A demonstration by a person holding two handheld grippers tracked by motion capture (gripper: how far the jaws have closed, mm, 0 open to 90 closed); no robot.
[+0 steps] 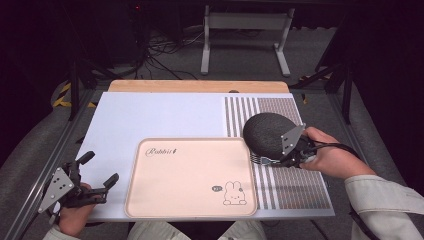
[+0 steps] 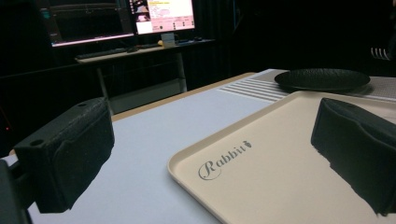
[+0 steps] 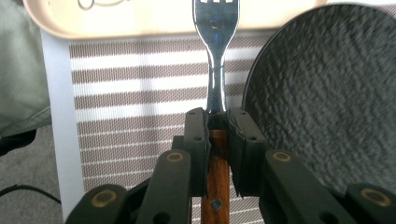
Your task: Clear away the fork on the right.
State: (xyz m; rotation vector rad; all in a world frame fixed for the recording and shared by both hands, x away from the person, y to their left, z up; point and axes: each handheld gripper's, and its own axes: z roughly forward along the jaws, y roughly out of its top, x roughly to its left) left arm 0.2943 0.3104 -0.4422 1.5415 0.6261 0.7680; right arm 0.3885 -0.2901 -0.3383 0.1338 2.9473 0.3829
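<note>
My left gripper (image 1: 97,172) is black, with blocky, matte padded jaws and a grey three-cornered plate dotted with small holes on top. My right gripper (image 3: 217,128) has the same grey plate, and a black cable trails from it past my hand. Close up, its black linkage arms carry brass-coloured pivot pins, and small screws sit in the jaw faces. I wear pale grey-beige sleeves (image 1: 387,200) and matching light trousers.
</note>
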